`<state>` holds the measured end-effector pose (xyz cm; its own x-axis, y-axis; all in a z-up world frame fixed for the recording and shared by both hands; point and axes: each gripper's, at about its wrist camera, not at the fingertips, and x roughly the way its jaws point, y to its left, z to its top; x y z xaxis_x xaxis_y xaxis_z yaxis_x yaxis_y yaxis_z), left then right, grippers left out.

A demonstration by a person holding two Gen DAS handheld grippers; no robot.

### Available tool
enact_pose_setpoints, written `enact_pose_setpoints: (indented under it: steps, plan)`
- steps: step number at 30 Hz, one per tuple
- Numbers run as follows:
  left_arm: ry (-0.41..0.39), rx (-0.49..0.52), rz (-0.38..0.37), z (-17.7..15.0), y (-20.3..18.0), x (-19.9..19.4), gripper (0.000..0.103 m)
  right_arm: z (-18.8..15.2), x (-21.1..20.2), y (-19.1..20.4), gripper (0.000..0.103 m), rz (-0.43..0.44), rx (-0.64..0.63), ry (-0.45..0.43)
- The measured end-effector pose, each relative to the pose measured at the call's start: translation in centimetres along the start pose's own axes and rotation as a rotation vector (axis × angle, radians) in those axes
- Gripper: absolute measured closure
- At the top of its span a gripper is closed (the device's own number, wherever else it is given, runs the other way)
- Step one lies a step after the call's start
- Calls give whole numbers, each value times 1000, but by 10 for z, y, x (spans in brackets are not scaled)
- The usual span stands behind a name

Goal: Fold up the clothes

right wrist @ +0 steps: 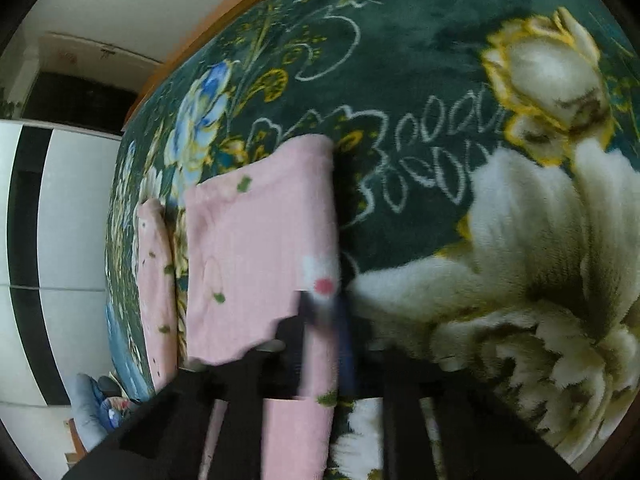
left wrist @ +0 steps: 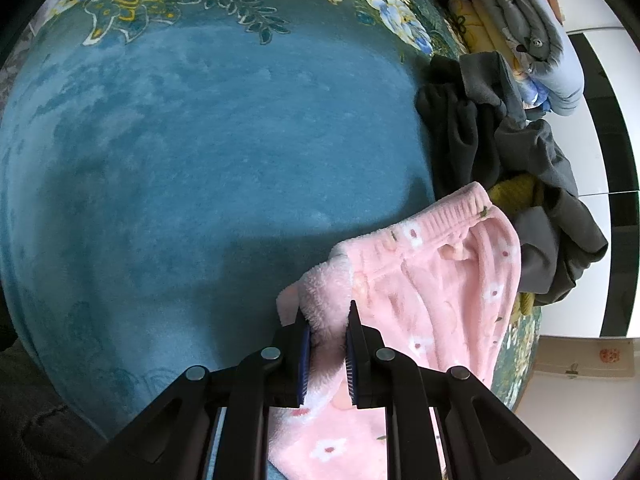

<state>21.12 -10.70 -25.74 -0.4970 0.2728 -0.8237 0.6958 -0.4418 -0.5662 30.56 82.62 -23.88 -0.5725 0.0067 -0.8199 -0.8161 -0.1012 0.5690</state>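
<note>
Left wrist view: left gripper (left wrist: 326,322) is pinching pink fleece trousers (left wrist: 432,280) near their waistband, hanging over teal blanket (left wrist: 200,140); dark clothes pile (left wrist: 520,152) is lying at blanket's right edge. Right wrist view: right gripper (right wrist: 325,312) is clamping trousers (right wrist: 256,240), blurred, above blanket's floral border (right wrist: 440,80).

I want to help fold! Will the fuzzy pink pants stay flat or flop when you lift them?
Probably flop: the pink pants already sag from the left gripper. Their thick fleece looks grippy, so they likely won't slip.
</note>
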Motion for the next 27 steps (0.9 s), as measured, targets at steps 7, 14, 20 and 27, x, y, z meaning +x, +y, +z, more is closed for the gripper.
enact_pose_setpoints:
  steps: [7,14,20,27]
  plan:
    - [-14,-9,-86,1,-4,-18,89,6,-14,29,100,131,-41,-8]
    - [-40,1,-234,6,-33,-53,89,20,-45,86,101,324,-117,-33]
    - [-32,-6,-316,6,-59,-73,89,27,-65,123,101,417,-152,-35]
    - [49,-117,-376,15,-84,-69,89,43,-68,173,101,413,-186,-31]
